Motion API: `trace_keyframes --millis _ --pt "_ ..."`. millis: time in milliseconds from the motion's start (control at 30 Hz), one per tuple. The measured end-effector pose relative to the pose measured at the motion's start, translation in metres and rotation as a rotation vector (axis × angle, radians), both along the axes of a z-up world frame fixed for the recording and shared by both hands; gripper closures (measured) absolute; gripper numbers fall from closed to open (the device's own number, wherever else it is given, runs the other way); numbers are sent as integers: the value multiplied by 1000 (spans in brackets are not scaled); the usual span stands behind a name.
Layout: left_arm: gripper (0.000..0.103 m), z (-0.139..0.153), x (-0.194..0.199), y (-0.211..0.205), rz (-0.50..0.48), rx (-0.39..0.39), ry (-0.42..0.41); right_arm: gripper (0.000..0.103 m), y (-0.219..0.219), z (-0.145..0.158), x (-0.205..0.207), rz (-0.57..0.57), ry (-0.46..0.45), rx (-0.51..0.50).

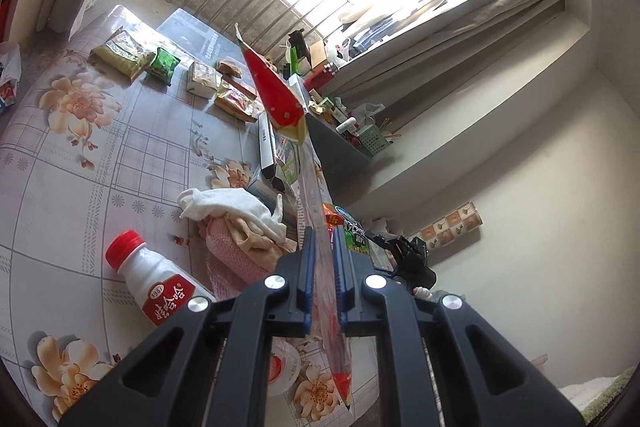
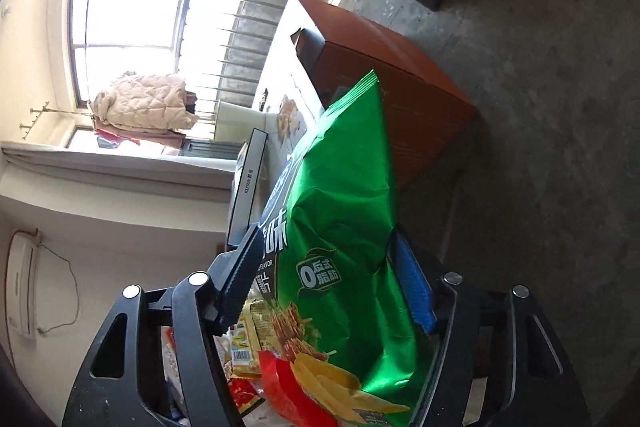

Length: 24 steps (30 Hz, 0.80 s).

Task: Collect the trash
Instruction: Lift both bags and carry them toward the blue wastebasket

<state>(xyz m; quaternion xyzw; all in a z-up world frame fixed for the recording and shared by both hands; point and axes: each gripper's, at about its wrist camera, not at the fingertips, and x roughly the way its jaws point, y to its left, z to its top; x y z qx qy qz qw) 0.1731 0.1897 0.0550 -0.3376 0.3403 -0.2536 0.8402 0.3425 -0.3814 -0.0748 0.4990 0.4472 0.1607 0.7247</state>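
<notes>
Floral counter (image 1: 132, 155) is mid-clearing: the left hand-held gripper (image 1: 323, 247) pinches a flat red wrapper (image 1: 280, 95) lifted above it, the right hand-held gripper (image 2: 328, 267) straddles a green chip bag (image 2: 344, 187) without clearly pressing it, so I judge both need carrying to a bin.
</notes>
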Motion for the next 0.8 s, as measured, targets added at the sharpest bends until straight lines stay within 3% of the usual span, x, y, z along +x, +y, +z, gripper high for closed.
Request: trace_keyframes --millis 233,467,667,800 --pt "95 16 -9 4 25 5 -46 58 31 40 -15 45 -57 -221" --pt "95 34 -31 8 42 19 -115 61 72 106 -41 26 -230 -505" --pt "95 54 -48 8 42 22 -178 62 71 134 -71 -90 -322 -583" --pt "96 68 -54 0 25 33 -220 62 60 142 -96 -167 -363 -583"
